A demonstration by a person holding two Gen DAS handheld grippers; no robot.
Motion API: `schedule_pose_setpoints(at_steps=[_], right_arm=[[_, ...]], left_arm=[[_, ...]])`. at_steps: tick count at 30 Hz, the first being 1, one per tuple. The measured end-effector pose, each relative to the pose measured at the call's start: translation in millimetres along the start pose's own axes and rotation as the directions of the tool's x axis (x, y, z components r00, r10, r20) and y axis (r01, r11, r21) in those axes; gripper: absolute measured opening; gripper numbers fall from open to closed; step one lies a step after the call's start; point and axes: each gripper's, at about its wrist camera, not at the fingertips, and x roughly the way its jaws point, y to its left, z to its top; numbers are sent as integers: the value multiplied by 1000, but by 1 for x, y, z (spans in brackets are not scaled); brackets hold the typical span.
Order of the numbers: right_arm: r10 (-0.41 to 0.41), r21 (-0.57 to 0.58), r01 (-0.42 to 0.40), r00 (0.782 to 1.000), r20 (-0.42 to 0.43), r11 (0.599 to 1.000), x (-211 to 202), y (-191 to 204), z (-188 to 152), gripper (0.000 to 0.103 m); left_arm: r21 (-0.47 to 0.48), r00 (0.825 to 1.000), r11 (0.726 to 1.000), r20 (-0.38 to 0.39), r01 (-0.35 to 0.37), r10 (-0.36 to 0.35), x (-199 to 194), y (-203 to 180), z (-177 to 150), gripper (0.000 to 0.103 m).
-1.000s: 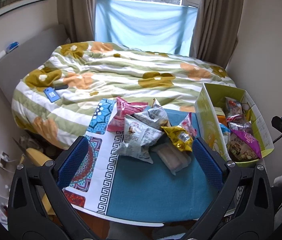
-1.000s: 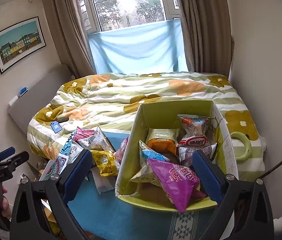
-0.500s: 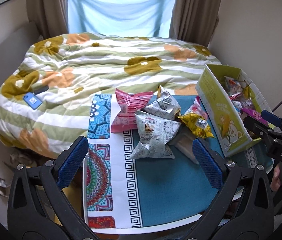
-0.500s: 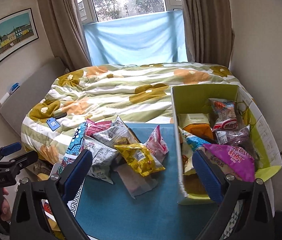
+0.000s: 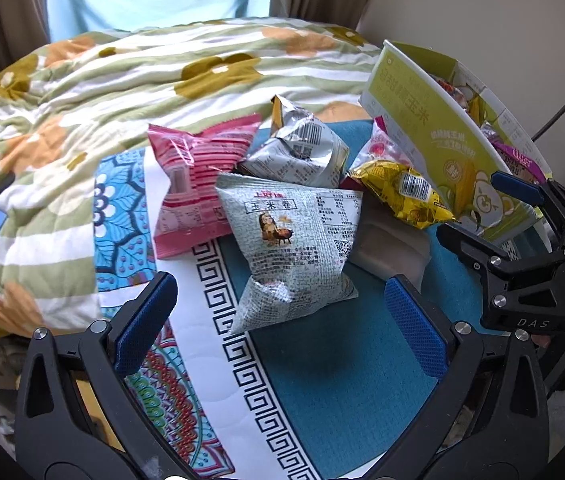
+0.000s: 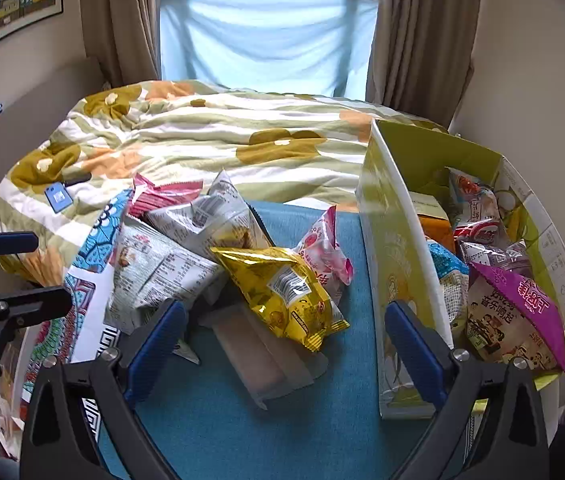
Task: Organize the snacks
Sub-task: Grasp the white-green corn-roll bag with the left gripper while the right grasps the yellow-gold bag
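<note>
Bedding [image 6: 202, 136] fills the back of both views, and in front of it sits my table [image 6: 242, 420] with the green box [image 6: 398, 280] already part full at its right edge. Compared with a second ago I have dropped lower and closer over the loose pile, so my left tongs [image 5: 282, 320] now hang wide and empty around the grey bag [image 5: 294, 240]. My right tongs [image 6: 282, 344], equally wide and empty, frame the yellow bag [image 6: 282, 288], so I judge pickup comes next.
</note>
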Motion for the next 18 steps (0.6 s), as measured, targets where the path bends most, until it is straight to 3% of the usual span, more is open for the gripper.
schedule_pose_setpoints(at_steps=[8, 12, 18], right_arm=[[-62, -207, 49, 996, -56, 977, 39, 14, -5, 99], [-64, -249, 45, 996, -68, 967, 55, 15, -5, 96], [-39, -268, 8, 993, -110, 963, 76, 13, -4, 85]], left_arm=[[-9, 1000, 1000, -20, 3, -4, 49, -4, 0, 103], [-30, 1000, 1000, -22, 5, -6, 64, -4, 2, 102], [-69, 998, 997, -44, 30, -34, 82, -2, 1, 85]])
